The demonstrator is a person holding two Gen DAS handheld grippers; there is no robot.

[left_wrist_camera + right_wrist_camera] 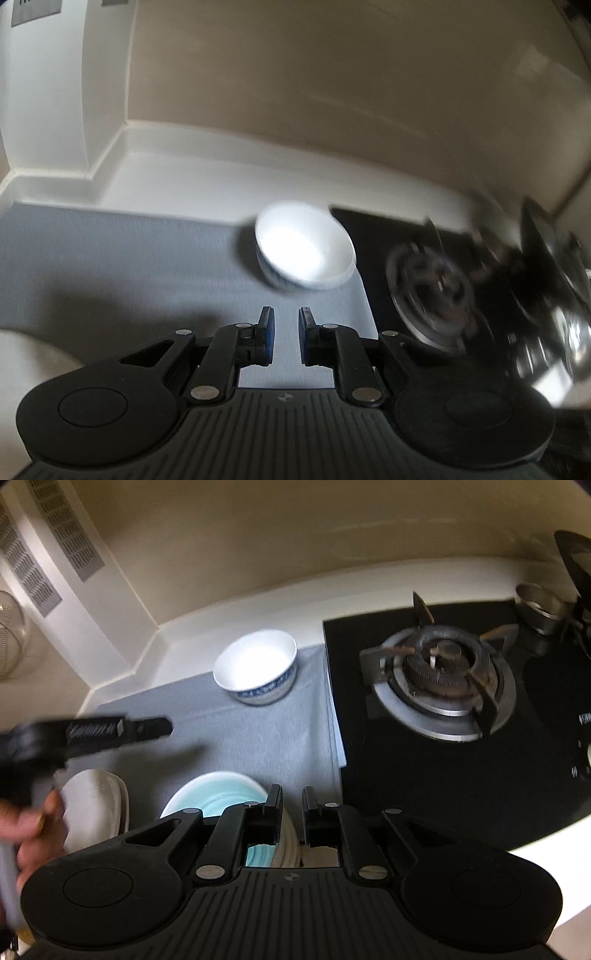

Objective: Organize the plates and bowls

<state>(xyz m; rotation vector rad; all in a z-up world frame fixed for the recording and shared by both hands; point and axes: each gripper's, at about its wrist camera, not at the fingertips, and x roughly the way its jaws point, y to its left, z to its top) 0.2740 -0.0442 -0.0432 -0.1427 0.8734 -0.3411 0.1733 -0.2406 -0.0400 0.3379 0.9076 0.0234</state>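
While right hand-held gripper [291, 805] grips plate [218, 794] (rim), bowl [255, 664] beyond

- On the black glass gas hob [461, 775], at the right edge of the right wrist view, white letters are cut off by the frame; only something like "FOR" shows, too blurred to be sure
- The white bowl [258, 666] bears a blue band of marks round its outside, too small to read
- Grey labels [35, 11] on the white wall panel in the left wrist view are cropped and unreadable
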